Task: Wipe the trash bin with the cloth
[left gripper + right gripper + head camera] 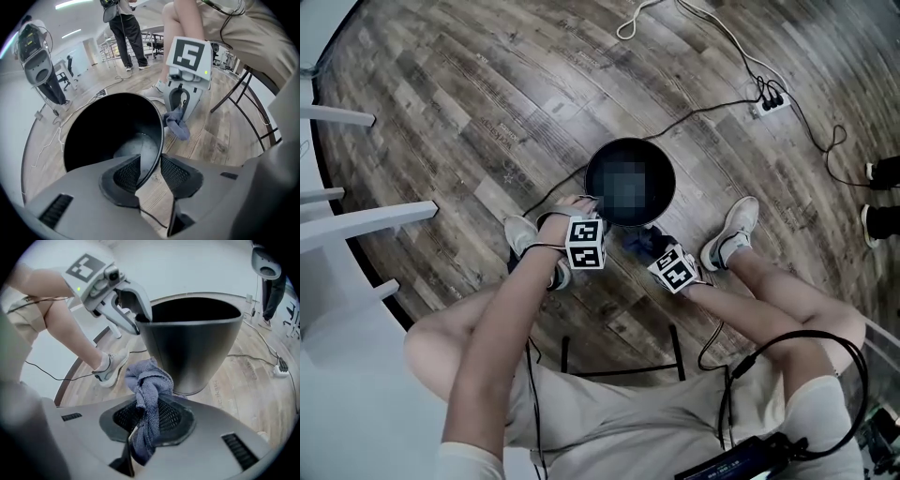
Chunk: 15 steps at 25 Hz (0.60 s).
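Since the trash bin (192, 348) is a thin-walled, tapering black pail with a smooth skin, I judge it light and apt to slide or tip under a firm rub, so its stiff rim is the place to pinch and steady it; it stands toward the middle of the wooden floor (469, 112), well clear of the floor's left edge, between the person's shoes (733, 230). The cloth (147, 390) is a soft, limp blue knit, best held bunched. The left tongs (151, 171) straddle the bin's near rim with jaws apart, one pad inside and one outside, not clamped. The right tongs (147, 420) are closed on the cloth, which bulges just beside the bin's outer wall; whether it touches I cannot tell
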Each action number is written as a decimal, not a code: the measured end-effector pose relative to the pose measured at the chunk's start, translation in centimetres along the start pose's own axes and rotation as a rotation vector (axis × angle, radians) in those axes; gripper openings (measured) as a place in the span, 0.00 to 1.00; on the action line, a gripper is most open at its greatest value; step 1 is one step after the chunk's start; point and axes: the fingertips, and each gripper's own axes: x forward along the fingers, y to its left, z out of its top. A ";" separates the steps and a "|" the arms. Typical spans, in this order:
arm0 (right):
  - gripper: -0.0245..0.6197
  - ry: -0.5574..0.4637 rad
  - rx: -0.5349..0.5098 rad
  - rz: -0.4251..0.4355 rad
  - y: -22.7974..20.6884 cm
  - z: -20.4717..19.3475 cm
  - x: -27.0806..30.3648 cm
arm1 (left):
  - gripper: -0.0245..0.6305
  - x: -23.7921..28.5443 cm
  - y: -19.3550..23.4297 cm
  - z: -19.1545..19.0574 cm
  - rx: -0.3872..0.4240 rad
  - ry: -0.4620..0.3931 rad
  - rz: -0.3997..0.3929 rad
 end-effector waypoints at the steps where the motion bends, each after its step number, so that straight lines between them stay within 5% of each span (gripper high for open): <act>1: 0.16 -0.016 0.007 -0.008 -0.2 0.6 -0.9 | 0.26 0.1 -0.1 0.1 -0.003 0.009 -0.002; 7: 0.16 -0.087 -0.001 -0.011 0.5 3.4 -5.2 | 0.25 0.3 -0.7 0.6 -0.085 0.032 -0.006; 15: 0.16 -0.166 -0.093 0.002 2.4 5.3 -9.1 | 0.25 1.0 -1.4 2.6 -0.347 0.053 0.020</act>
